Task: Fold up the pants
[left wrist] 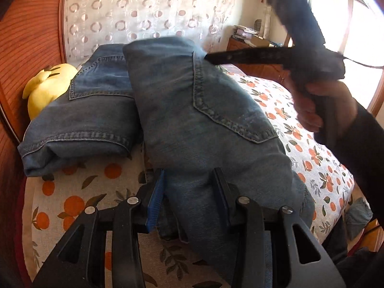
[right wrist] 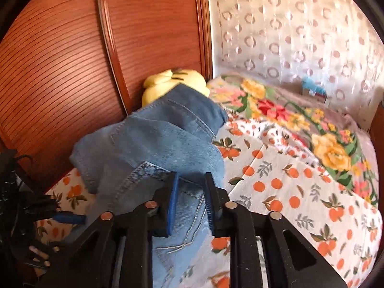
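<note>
A folded pair of blue jeans (left wrist: 204, 120) lies lengthwise on the orange-print bed sheet (left wrist: 312, 153), back pocket up. My left gripper (left wrist: 189, 189) is shut on its near end, and denim fills the gap between the pads. A second folded pair (left wrist: 96, 110) rests to the left of it. A hand holds my right gripper (left wrist: 210, 58) at the far right edge of the first pair, with its tips just off the cloth. In the right wrist view my right gripper (right wrist: 192, 192) stands open over the jeans (right wrist: 148, 144), pads clear of the denim.
A yellow plush toy (left wrist: 48, 84) sits behind the second pair, against a ribbed wooden panel (right wrist: 72, 72). A flowered blanket (right wrist: 300, 124) covers the far side of the bed. A patterned curtain (left wrist: 144, 12), a cluttered wooden nightstand (left wrist: 252, 43) and a bright window (left wrist: 336, 19) stand beyond.
</note>
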Available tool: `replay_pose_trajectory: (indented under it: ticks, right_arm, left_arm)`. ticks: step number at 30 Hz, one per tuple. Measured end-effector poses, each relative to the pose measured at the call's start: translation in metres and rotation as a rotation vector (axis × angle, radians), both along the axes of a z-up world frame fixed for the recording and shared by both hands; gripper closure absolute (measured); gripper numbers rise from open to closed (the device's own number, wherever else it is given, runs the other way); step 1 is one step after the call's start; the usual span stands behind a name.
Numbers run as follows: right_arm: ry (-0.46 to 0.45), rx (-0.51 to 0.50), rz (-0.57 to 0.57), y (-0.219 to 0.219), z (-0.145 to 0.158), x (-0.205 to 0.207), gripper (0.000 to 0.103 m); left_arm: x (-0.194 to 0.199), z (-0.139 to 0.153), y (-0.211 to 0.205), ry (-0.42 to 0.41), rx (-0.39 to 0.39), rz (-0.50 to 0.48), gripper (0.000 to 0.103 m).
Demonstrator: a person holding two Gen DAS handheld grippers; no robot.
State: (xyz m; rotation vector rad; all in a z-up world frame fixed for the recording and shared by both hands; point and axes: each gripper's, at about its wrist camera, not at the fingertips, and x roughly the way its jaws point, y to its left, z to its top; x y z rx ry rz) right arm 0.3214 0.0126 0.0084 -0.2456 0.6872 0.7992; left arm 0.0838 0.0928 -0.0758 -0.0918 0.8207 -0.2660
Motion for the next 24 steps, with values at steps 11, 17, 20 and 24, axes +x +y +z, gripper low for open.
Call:
replay_pose_trajectory:
  ticks: [11,17,20,24]
  right_arm:
    - [-0.003,-0.065,-0.046,0.019,-0.027,0.016,0.072]
    - [0.025,0.037,-0.063,-0.017,-0.012,0.004,0.063]
    - [0.045,0.082,-0.048,-0.029,-0.01,-0.002,0.051]
    - [0.083,0.097,-0.027,-0.033,-0.018,-0.005,0.046]
  left_arm:
    - [0.002,0.005,0.014,0.0,-0.024,0.071,0.054]
    - [0.008,-0.007,0.017,0.045,-0.029,0.085,0.049]
    - [0.011,-0.01,0.021,0.057,-0.059,0.092,0.049]
    - [0.015,-0.016,0.02,0.06,-0.052,0.087,0.049]
